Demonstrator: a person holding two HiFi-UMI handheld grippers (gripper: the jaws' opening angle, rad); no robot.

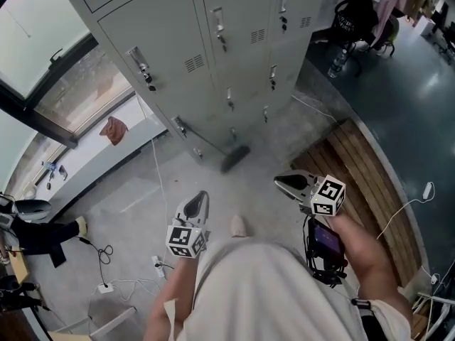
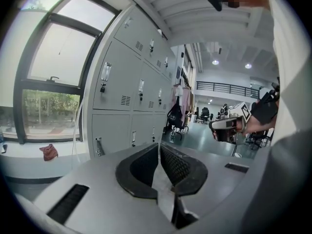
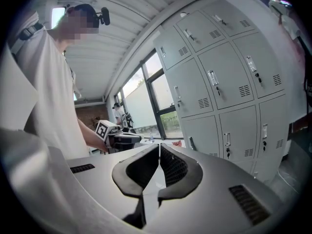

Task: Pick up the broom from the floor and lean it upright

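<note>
Dark, blurred broom (image 1: 234,158) is sitting against grey metal lockers (image 1: 213,69), one o'clock of left gripper (image 1: 201,197), eleven of right gripper (image 1: 280,182), both jaws pressing together, empty.

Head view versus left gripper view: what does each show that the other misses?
Head view only: a dark blurred shape, likely the broom head, at the foot of the lockers; floor cables; wooden slats. Left gripper view only: the left tool has its jaws together, empty; ceiling lights. Both: the lockers, red cloth on the sill, right tool.
</note>
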